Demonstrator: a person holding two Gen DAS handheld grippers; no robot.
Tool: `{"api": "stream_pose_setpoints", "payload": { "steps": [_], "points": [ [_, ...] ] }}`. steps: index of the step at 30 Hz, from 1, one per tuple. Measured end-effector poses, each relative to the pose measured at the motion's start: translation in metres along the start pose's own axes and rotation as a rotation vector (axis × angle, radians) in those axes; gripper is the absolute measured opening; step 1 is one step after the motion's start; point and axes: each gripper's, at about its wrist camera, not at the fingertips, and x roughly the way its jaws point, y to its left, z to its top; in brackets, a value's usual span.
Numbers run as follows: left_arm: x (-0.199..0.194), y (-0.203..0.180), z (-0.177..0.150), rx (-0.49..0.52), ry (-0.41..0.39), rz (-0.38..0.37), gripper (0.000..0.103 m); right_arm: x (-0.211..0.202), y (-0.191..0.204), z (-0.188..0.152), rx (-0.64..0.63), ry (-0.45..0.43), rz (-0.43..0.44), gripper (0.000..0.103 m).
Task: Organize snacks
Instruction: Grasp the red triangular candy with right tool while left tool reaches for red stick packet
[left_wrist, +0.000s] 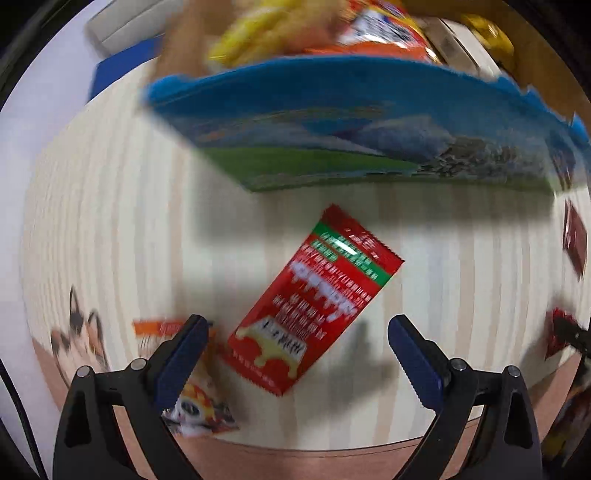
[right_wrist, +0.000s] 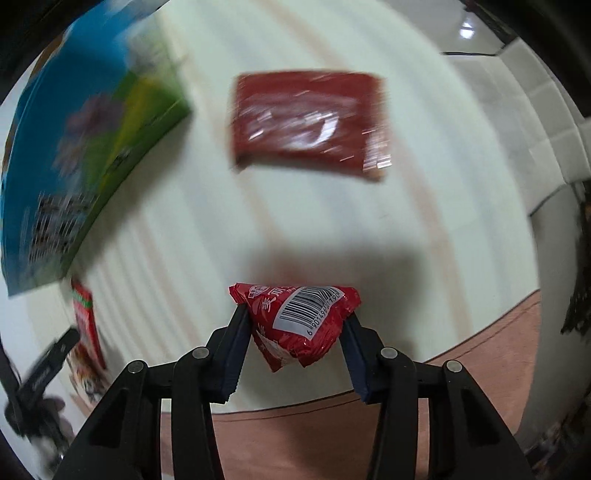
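Observation:
My left gripper (left_wrist: 295, 339) is open and empty above a red and green snack packet (left_wrist: 314, 299) that lies flat on the pale striped tablecloth (left_wrist: 110, 221). An orange and white packet (left_wrist: 195, 391) lies under its left finger. My right gripper (right_wrist: 295, 317) is shut on a small red packet with a barcode (right_wrist: 303, 321), held above the table. A dark red flat packet (right_wrist: 310, 125) lies further ahead in the right wrist view. The red and green packet also shows at the left of the right wrist view (right_wrist: 86, 325).
A large blue and green box (left_wrist: 351, 125) stands at the back with yellow and orange snack bags (left_wrist: 314, 29) in it; it also shows in the right wrist view (right_wrist: 85, 147). More dark red packets (left_wrist: 574, 240) lie at the right. The table's brown front edge (right_wrist: 332, 435) is near.

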Motion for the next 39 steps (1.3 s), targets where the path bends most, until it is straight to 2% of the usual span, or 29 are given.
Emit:
{"api": "stream_pose_setpoints", "payload": {
  "steps": [4, 7, 17, 19, 22, 24, 26, 28, 31, 34, 36, 39],
  "points": [
    [0.021, -0.007, 0.01, 0.112, 0.078, -0.001, 0.1, 0.007, 0.012, -0.007, -0.053, 0.023, 0.0, 0.05],
    [0.028, -0.008, 0.01, 0.132, 0.085, -0.014, 0.1, 0.009, 0.021, -0.011, -0.085, 0.035, -0.002, 0.05],
    [0.019, -0.022, -0.016, 0.043, 0.151, -0.266, 0.1, 0.005, 0.034, -0.012, -0.118, 0.048, 0.002, 0.05],
    [0.012, -0.024, -0.02, 0.05, 0.114, -0.229, 0.1, 0.002, 0.035, -0.011, -0.118, 0.045, 0.004, 0.05],
    [0.005, -0.02, -0.014, 0.101, 0.054, -0.125, 0.1, -0.001, 0.042, -0.007, -0.126, 0.039, 0.005, 0.05],
    [0.012, -0.012, -0.007, 0.123, 0.059, -0.057, 0.1, -0.002, 0.044, -0.006, -0.129, 0.042, 0.007, 0.05],
    [0.024, -0.006, -0.002, 0.147, 0.083, -0.054, 0.1, -0.005, 0.046, -0.006, -0.133, 0.044, 0.007, 0.05],
    [0.027, -0.007, 0.0, 0.19, 0.065, -0.037, 0.1, 0.0, 0.047, -0.011, -0.14, 0.045, 0.007, 0.05],
    [0.026, -0.007, 0.005, 0.184, 0.071, -0.097, 0.1, -0.001, 0.047, -0.011, -0.144, 0.047, 0.014, 0.05],
    [0.022, -0.011, 0.009, 0.151, 0.082, -0.13, 0.089, -0.002, 0.044, -0.013, -0.146, 0.05, 0.019, 0.05],
    [0.023, -0.01, 0.005, 0.136, 0.089, -0.139, 0.089, -0.004, 0.044, -0.013, -0.146, 0.048, 0.024, 0.05],
    [0.025, -0.007, 0.0, 0.101, 0.12, -0.197, 0.089, -0.006, 0.046, -0.014, -0.149, 0.045, 0.025, 0.05]
  ]
}}
